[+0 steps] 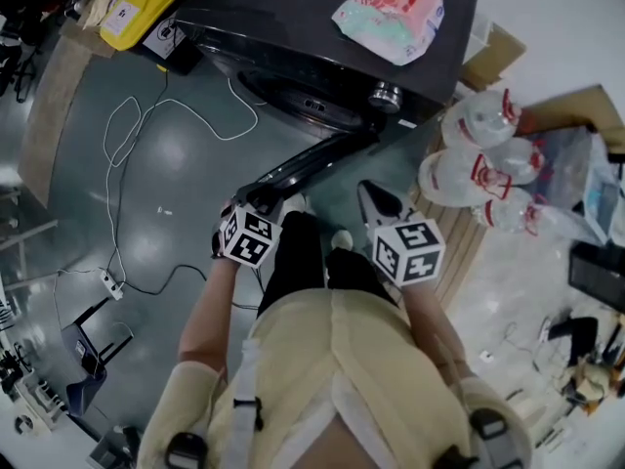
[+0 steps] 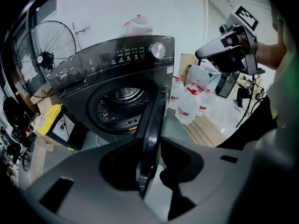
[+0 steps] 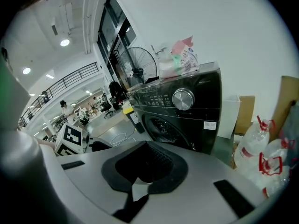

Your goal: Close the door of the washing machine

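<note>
Straddling the glossy black round door [image 2: 156,120] of the dark front-loading washing machine [image 2: 117,71] with left claw [image 2: 152,167] spread loose; holding right claw [image 3: 139,185] pinched together, empty, facing the machine.

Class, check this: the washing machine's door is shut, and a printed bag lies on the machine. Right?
No: the door stands open, as the left gripper view shows. The printed bag does lie on the washing machine.

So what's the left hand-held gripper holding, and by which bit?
Nothing is gripped: the free edge of the washing machine door stands between the open jaws of the left hand-held gripper, not pinched.
</note>
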Motion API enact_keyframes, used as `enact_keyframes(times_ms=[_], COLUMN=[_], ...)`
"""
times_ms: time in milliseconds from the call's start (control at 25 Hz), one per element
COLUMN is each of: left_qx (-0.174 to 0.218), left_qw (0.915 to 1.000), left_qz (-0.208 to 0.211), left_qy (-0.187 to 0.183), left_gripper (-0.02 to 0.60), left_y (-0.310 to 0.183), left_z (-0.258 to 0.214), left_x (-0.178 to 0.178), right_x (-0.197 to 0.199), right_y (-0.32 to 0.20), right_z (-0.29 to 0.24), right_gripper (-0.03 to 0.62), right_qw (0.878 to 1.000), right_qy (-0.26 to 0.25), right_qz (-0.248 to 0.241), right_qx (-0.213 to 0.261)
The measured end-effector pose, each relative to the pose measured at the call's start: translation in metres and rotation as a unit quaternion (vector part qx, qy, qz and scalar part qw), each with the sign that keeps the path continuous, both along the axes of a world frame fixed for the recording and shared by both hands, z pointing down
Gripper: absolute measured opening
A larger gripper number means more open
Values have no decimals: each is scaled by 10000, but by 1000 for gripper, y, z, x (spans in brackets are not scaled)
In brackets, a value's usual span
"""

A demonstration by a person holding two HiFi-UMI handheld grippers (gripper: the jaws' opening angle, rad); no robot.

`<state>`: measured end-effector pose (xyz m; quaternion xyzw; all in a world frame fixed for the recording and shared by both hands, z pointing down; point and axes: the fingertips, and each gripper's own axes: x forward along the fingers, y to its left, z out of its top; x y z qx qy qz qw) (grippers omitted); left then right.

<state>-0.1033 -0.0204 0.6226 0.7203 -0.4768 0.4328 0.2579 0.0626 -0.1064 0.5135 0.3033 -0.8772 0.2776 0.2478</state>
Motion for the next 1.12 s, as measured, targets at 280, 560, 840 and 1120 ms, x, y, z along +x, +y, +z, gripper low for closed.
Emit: enact_keyframes(times_ms=[280,560,840,1120], left_qx=[7,38,96,99], left_qw=[9991,9970,9940,9904], left_qz=[408,760,1068,1337], left_qy=[-66,-103,-234,-345], left_gripper=[140,143,149,152], left_y=[-23,-45,-70,-96], left_z=[-2,-1,-2,-1], left_x=[-23,-43,-62,-76], right_x=[-33,-51,-60,-61], right_y=[-9,-19,-26,-32], right_z=[3,7,11,18], right_gripper=[5,5,5,5], right_qw=[9999,9995,9984,9968], right_qy=[91,218,319,406], right_qz=[89,230,448,672], right_qx=[-70,-80,-110,-158])
